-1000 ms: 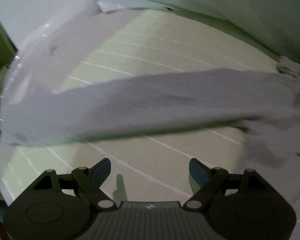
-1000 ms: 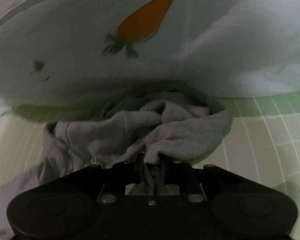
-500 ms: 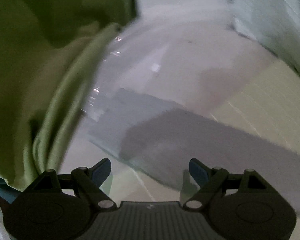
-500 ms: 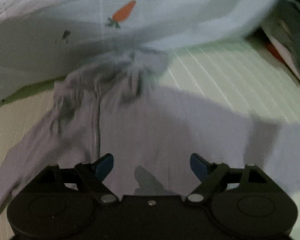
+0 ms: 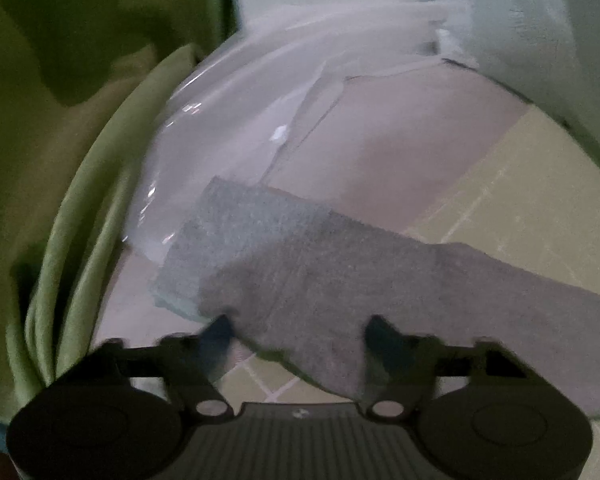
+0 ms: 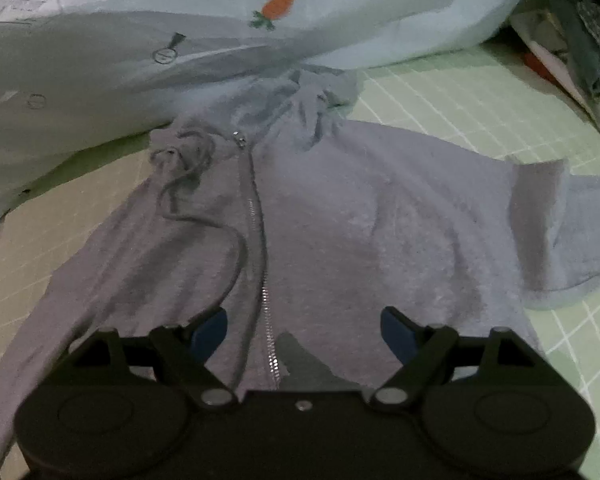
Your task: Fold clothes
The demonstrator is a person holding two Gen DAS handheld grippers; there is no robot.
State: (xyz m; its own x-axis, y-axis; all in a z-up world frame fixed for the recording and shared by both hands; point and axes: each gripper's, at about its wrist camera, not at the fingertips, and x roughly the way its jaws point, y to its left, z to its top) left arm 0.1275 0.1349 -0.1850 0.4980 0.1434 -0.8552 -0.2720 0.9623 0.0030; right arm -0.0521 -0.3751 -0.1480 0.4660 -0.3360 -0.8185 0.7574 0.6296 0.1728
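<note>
A grey zip-up hoodie [image 6: 340, 224] lies front-up on the green checked bed sheet [image 6: 480, 92], its zipper [image 6: 260, 256] running down the middle and its hood bunched at the top. My right gripper [image 6: 304, 330] is open and empty just above the lower chest. In the left wrist view one grey sleeve [image 5: 340, 280] stretches across the sheet, its cuff toward the left. My left gripper [image 5: 300, 334] is open and empty, close over the sleeve near the cuff.
A pale blue pillow or quilt with a carrot print [image 6: 278, 2] lies behind the hood. Clutter sits at the far right [image 6: 580, 40]. In the left wrist view a clear plastic sheet [image 5: 228, 128] and a green curtain [image 5: 60, 160] lie past the cuff.
My right gripper let go of the bunched hood and opened, and has backed off over the chest. My left gripper swung left along the sleeve to the cuff end.
</note>
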